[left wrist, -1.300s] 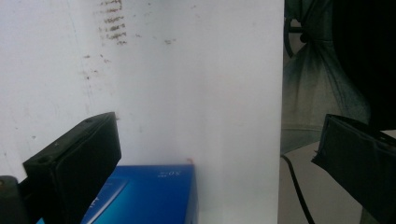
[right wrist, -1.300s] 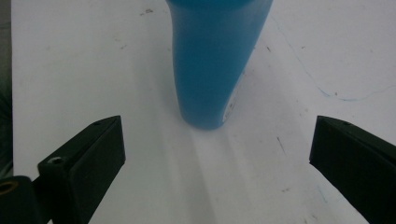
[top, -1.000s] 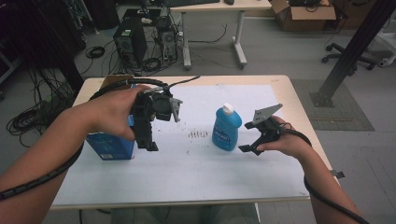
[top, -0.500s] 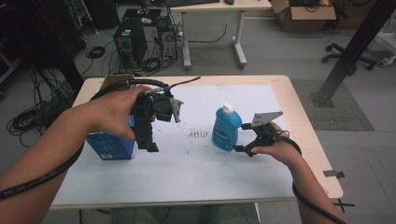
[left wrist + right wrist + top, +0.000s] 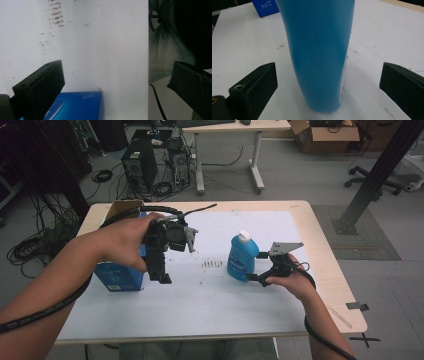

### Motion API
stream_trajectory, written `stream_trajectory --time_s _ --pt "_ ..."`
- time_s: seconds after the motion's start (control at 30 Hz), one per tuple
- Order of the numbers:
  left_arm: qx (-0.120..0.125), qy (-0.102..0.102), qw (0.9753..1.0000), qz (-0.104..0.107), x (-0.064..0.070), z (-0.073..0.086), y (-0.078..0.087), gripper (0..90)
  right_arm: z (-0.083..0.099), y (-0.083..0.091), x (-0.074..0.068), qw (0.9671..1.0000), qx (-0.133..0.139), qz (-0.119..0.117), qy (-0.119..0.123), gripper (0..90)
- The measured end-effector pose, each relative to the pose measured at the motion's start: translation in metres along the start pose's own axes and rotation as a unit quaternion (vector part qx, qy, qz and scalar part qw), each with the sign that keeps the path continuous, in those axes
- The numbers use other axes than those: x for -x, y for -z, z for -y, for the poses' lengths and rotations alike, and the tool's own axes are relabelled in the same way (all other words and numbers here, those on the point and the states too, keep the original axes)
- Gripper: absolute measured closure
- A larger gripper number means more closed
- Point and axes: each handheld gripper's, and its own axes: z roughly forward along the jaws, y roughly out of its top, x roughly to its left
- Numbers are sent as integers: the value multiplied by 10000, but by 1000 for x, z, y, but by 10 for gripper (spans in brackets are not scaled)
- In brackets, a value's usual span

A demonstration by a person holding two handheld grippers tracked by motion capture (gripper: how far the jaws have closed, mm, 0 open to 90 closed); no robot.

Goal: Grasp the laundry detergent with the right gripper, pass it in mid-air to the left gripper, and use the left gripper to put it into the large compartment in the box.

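Blue plastic marks the work here: seen from the high view, a bottle (image 5: pixel 243 256) with a white cap stands upright on the white sheet covering the table (image 5: pixel 320 222), right of the middle. The right gripper (image 5: pixel 256 276) has slid in toward it over the last second and now sits low at the bottle's base, where a second ago it hung a little off to the side; the bottle itself has not moved. The left gripper (image 5: pixel 159 276) has held its place, raised above the sheet with its jaws hanging down just beside a blue box (image 5: pixel 119 279) at the table's left. From the left gripper view, those jaws stand wide apart with nothing between them, looking down on bare sheet, some dark smudges (image 5: pixel 55 14), a corner of the box (image 5: pixel 80 105) and the table's near edge. From the right gripper view, the bottle (image 5: pixel 319 50) now rises squarely between the two jaws, which are spread wide and touch it on neither side; the box (image 5: pixel 265 7) sits far behind. So the approach looks finished and the grasp not yet made: the bottle is centred and the next move, I judge, is simply to close on its lower body, gently, since smooth tapered plastic could slip or tip.
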Motion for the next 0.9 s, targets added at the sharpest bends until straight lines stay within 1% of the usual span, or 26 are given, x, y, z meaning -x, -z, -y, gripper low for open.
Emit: stream_trajectory --time_s 0.23,0.33,0.53,0.73,0.8,0.83,0.9 --pt "36 -34 10000 14 1 0 0 2 -2 -7 0 9999 150 -25 -2 10" --pt "43 -27 10000 21 2 0 0 2 -3 -10 0 9997 229 -55 -15 8" --pt "38 -7 10000 27 2 1 -1 2 -3 -16 -1 9993 363 -32 -47 8" --pt "51 -1 10000 7 3 3 -1 2 -3 -20 -2 9987 489 54 -95 5" --pt "55 5 10000 5 3 4 -1 2 -4 -21 -3 9984 532 168 -77 4" --pt "60 21 10000 9 3 5 -1 2 -4 -22 -3 9983 543 194 -110 4" --pt "67 11 10000 -5 2 5 -1 2 -4 -23 -3 9981 566 206 -90 2"
